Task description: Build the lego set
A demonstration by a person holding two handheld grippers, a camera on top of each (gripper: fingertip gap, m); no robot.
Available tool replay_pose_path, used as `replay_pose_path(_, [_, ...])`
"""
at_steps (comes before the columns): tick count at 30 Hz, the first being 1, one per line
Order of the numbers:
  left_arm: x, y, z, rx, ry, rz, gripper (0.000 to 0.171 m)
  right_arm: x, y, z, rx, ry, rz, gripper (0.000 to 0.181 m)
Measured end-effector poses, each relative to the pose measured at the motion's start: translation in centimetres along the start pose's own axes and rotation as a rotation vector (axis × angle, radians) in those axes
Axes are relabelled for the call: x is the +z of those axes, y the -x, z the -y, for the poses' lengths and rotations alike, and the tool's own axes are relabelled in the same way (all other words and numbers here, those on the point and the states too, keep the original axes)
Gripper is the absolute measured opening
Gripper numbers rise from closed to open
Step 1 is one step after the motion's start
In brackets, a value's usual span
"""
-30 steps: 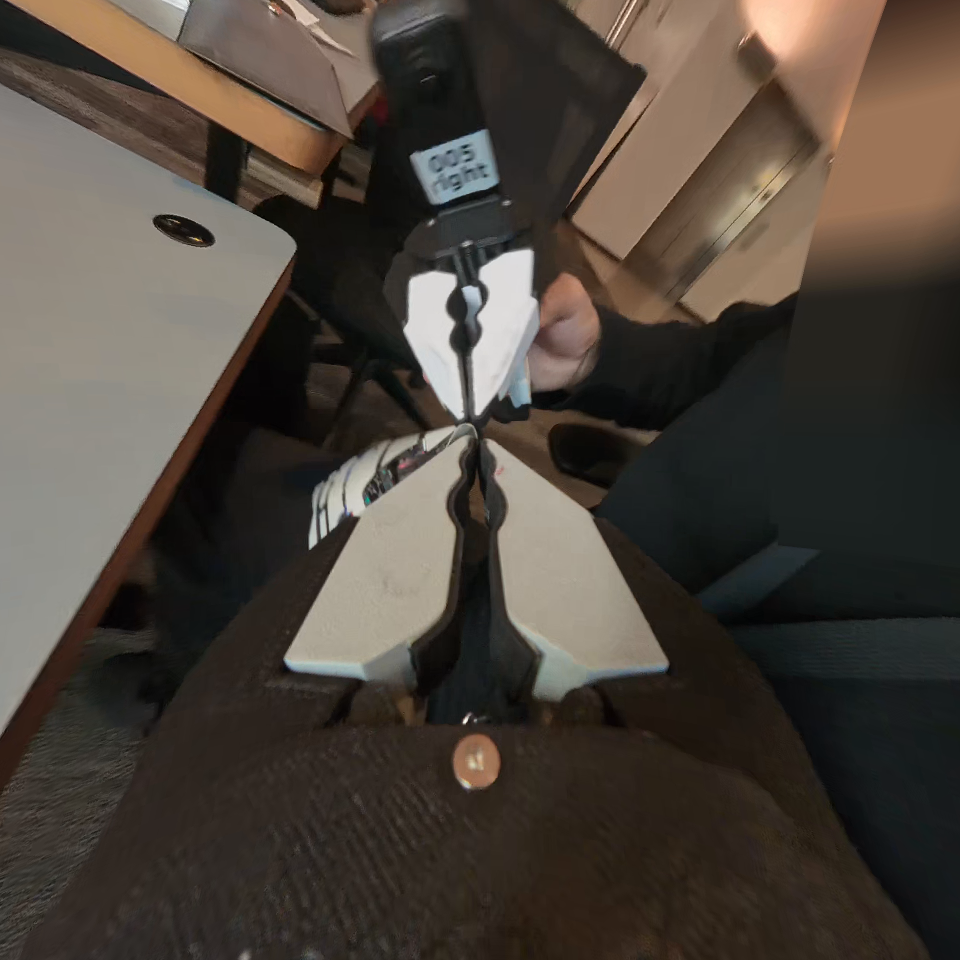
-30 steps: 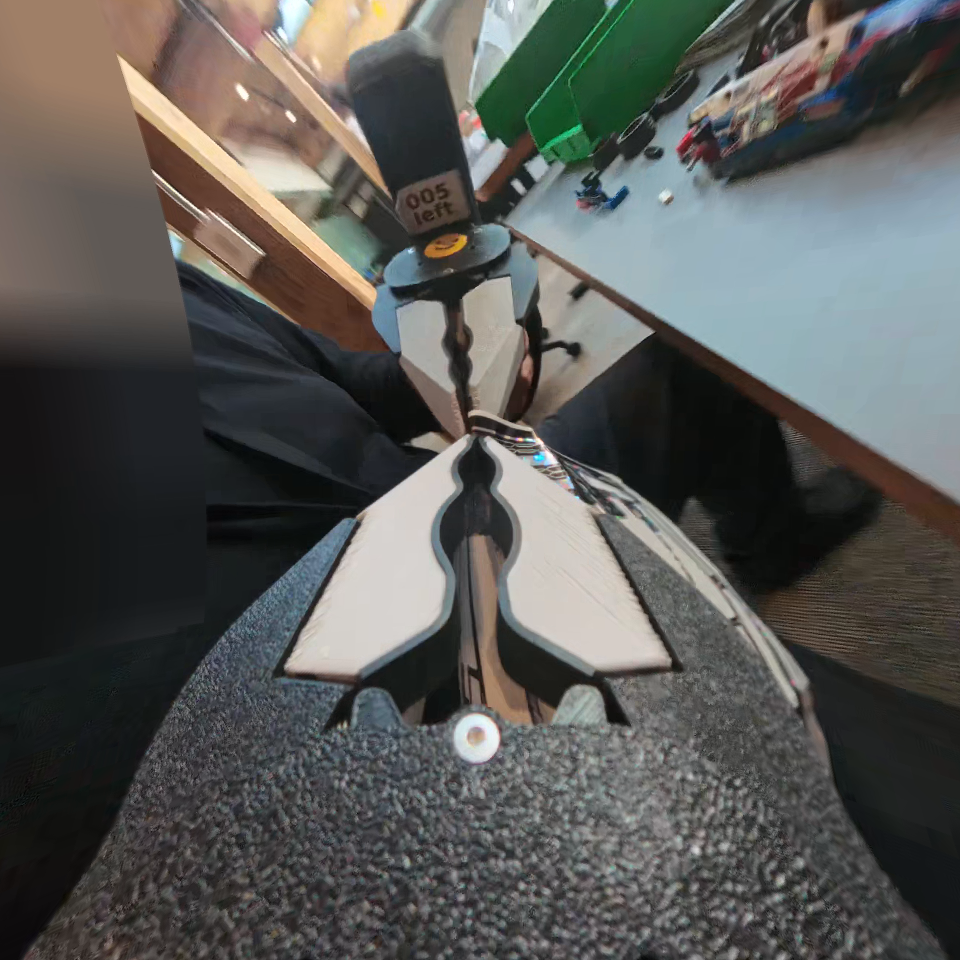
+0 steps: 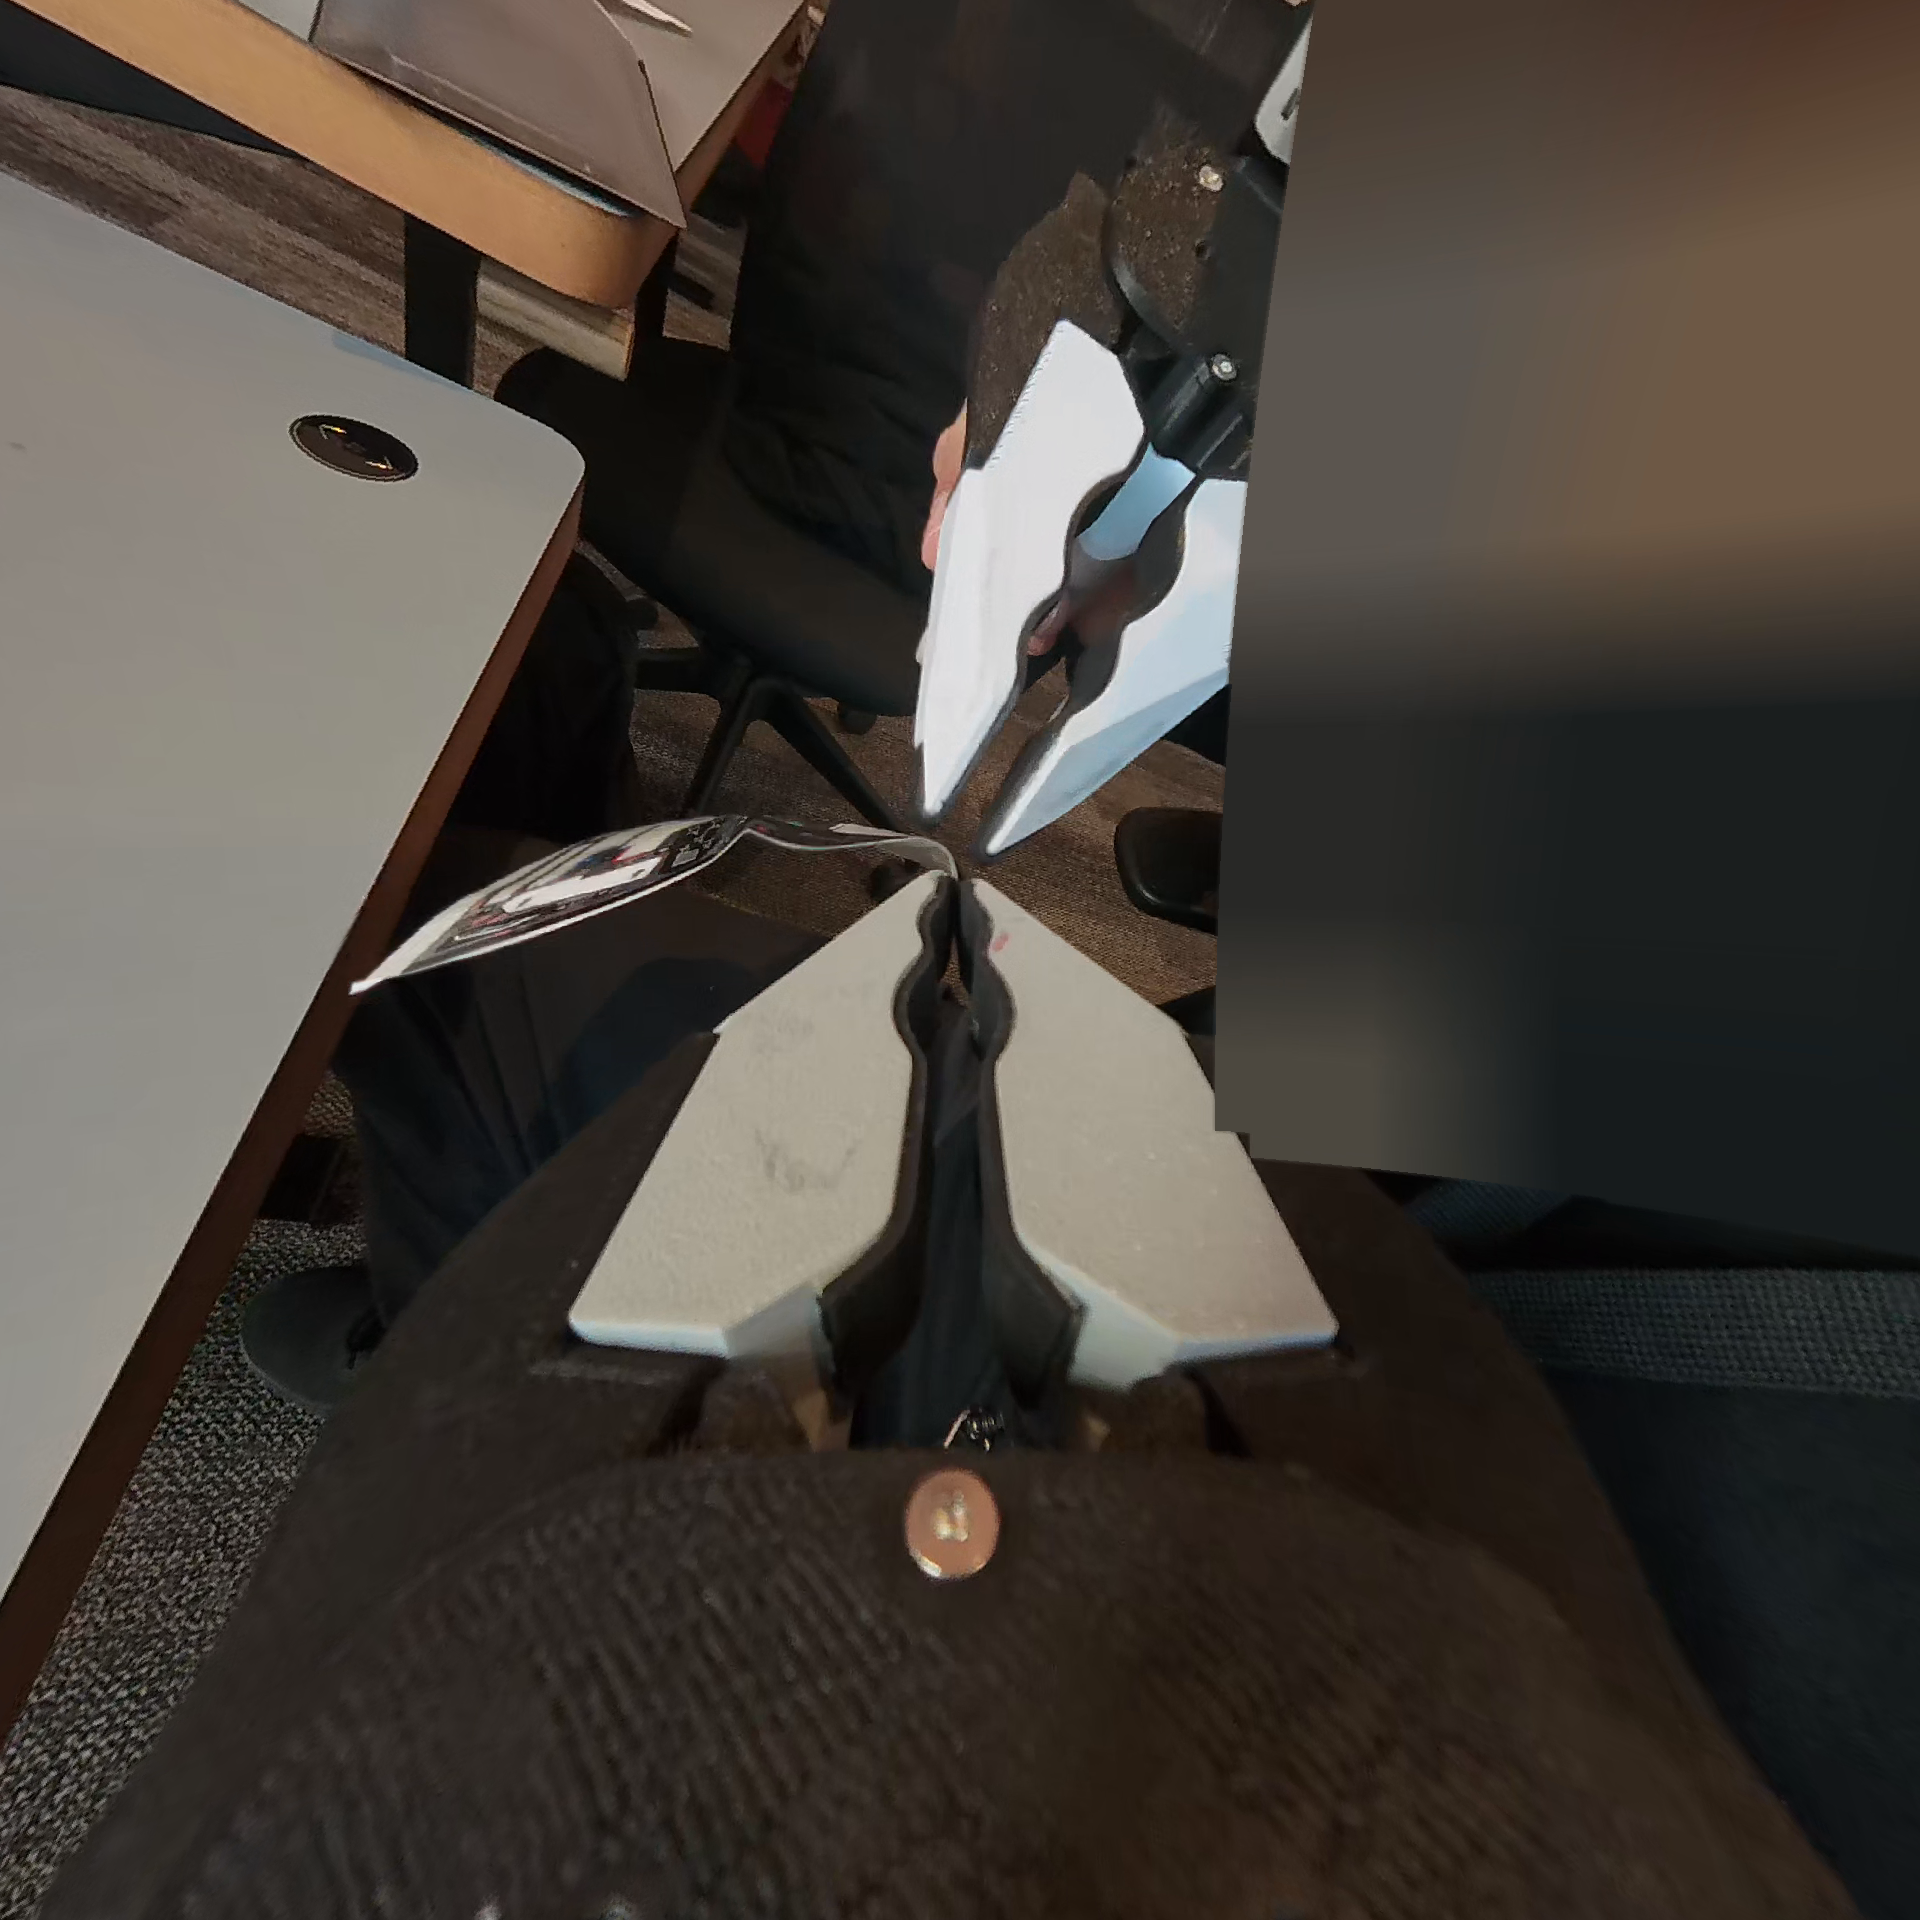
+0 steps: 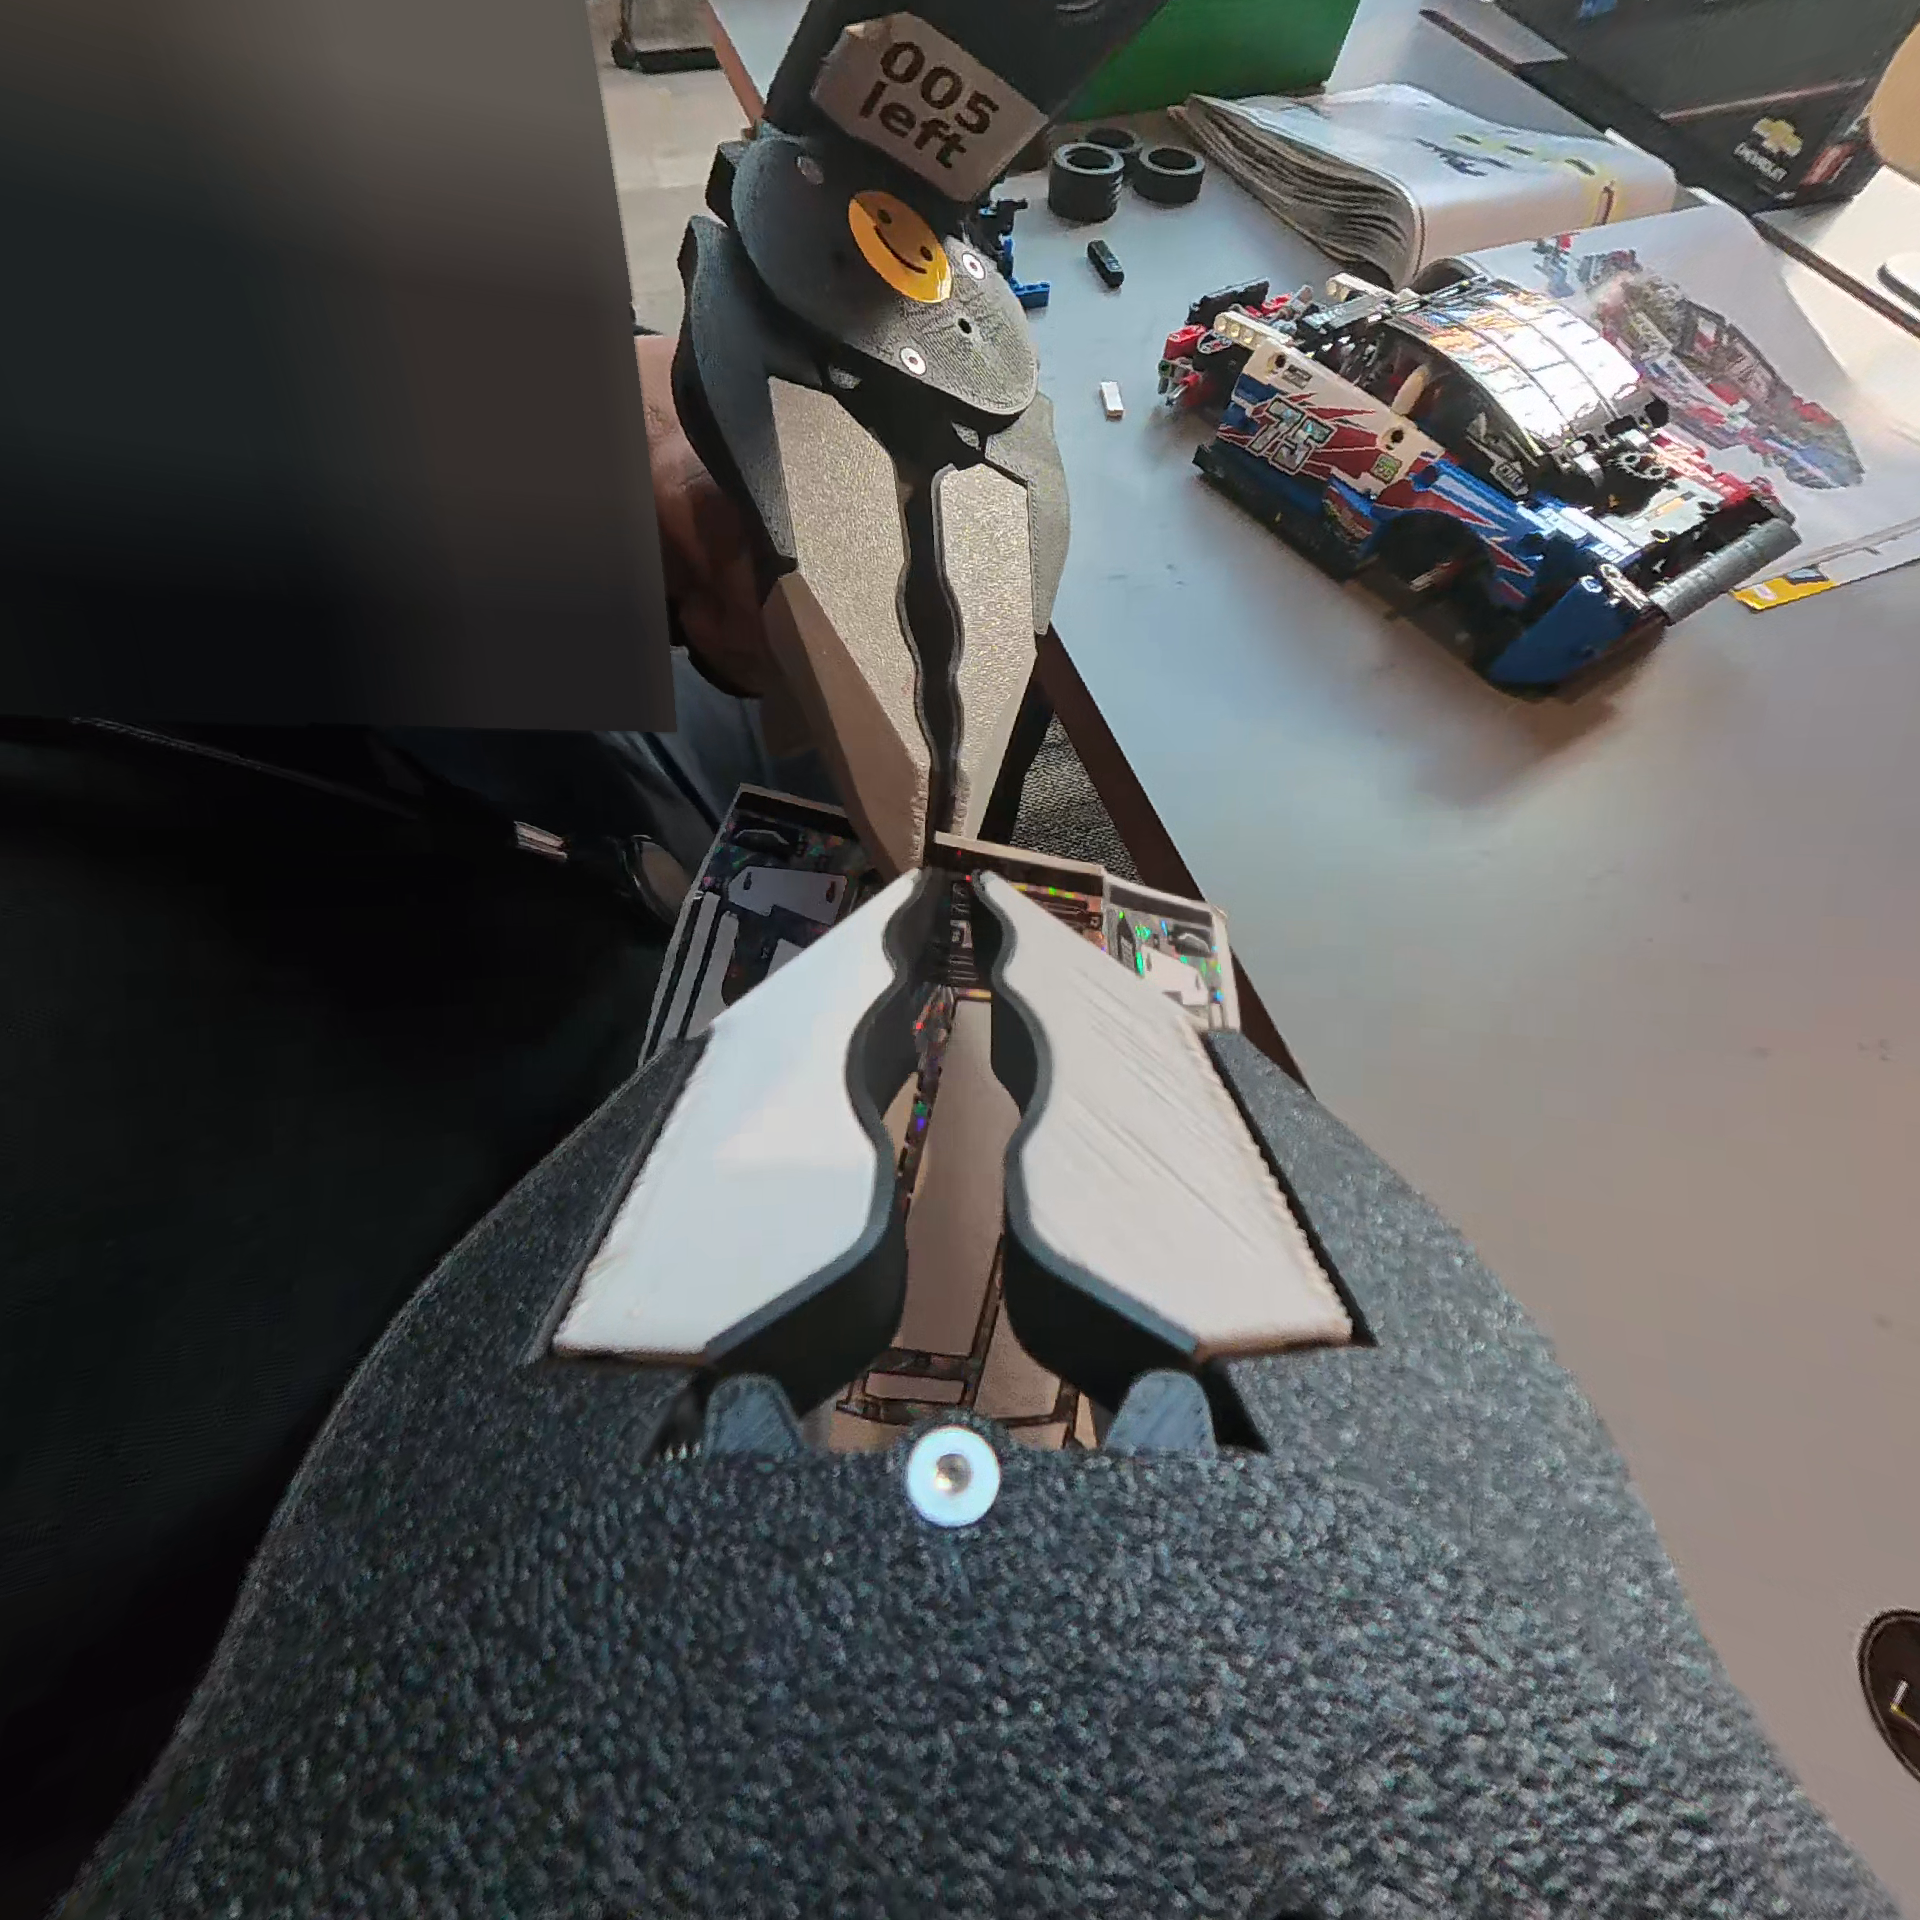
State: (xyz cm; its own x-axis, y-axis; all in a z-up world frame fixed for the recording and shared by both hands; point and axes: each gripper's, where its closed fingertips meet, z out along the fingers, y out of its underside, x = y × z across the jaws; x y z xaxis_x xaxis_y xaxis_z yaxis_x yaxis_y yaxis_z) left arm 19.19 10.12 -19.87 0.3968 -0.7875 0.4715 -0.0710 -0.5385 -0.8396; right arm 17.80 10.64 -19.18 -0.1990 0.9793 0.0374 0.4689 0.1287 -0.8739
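My left gripper is shut on the edge of a glossy sticker sheet, which sticks out to the left, held in the air beside the table. In the right wrist view it pinches the sheet's far edge. My right gripper is slightly open, its tips just over the sheet and close to the left gripper's tips. It also shows in the left wrist view, jaws a little apart. The partly built blue, white and red lego car stands on the grey table.
Black tyres, an instruction booklet, small loose pieces, a dark box and green bins lie at the table's far side. The person's dark-clothed lap is below the grippers. A second table stands behind. Left and right tips are no more than a few centimetres apart.
My right gripper has opened and let go of the sticker sheet. My left gripper still grips it, and the sheet now swings out to the left. Both views have shifted toward the table.
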Motion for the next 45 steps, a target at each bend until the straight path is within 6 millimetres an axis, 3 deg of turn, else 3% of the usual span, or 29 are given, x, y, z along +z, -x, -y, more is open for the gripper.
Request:
replay_pose_path(9, [-0.1, -0.1, -0.1, -0.003, -0.003, -0.006, 0.000, 0.2, 0.1, -0.3, 0.032, -0.013, 0.013, 0.000])
replay_pose_path(20, [-0.1, -0.1, -0.3, -0.031, -0.019, -0.018, 0.000, -0.6, -0.8, 0.2, 0.209, -0.115, 0.057, 0.000])
replay_pose_path(22, [-0.1, 0.0, -0.3, -0.032, -0.017, -0.018, 0.000, -0.6, -0.5, 0.1, 0.205, -0.116, 0.069, 0.000])
replay_pose_path(24, [-0.1, -0.1, -0.3, -0.032, -0.016, -0.020, 0.000, -0.4, 0.0, 0.1, 0.199, -0.102, 0.091, 0.014])
replay_pose_path(37, [0.1, -0.5, -0.1, -0.013, -0.012, -0.024, 0.000, 0.0, -0.1, -0.3, 0.178, -0.081, 0.079, 0.000])
replay_pose_path(45, [0.1, -0.4, -0.2, -0.021, -0.016, -0.029, 0.000, -0.2, 0.1, -0.2, 0.202, -0.098, 0.101, 0.005])
